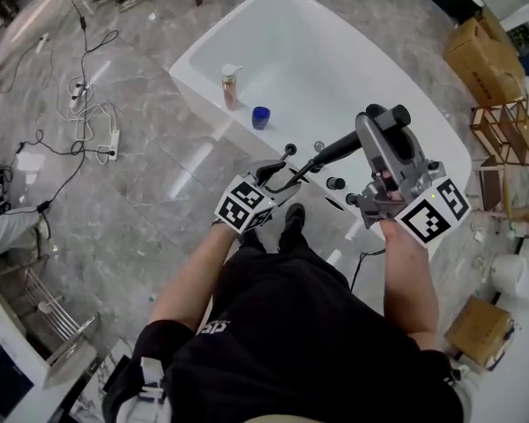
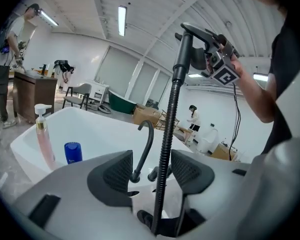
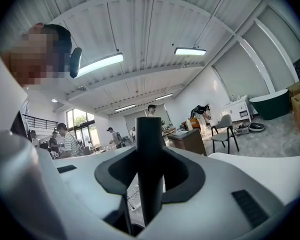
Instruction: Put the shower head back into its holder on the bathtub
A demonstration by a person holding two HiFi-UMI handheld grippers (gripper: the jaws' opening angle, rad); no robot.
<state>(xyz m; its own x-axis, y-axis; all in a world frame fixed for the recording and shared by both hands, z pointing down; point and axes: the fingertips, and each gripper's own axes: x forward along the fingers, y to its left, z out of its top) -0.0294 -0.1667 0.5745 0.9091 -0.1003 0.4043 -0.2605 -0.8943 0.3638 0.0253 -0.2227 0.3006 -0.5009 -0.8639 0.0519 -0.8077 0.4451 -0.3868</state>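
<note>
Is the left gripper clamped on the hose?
No: the jaws of the left gripper stand wide apart, the hose running loose between them.

The bathtub's (image 1: 198, 86) basin lies open from above, and only a pump bottle (image 1: 231, 86) and a blue jar (image 1: 261, 117) stand on its left rim. The near rim is crowded: a curved faucet (image 2: 146, 151) and black knobs (image 1: 335, 183) stand close together, and the black hose (image 2: 168, 134) rises steeply among them, leaving narrow gaps.
</note>
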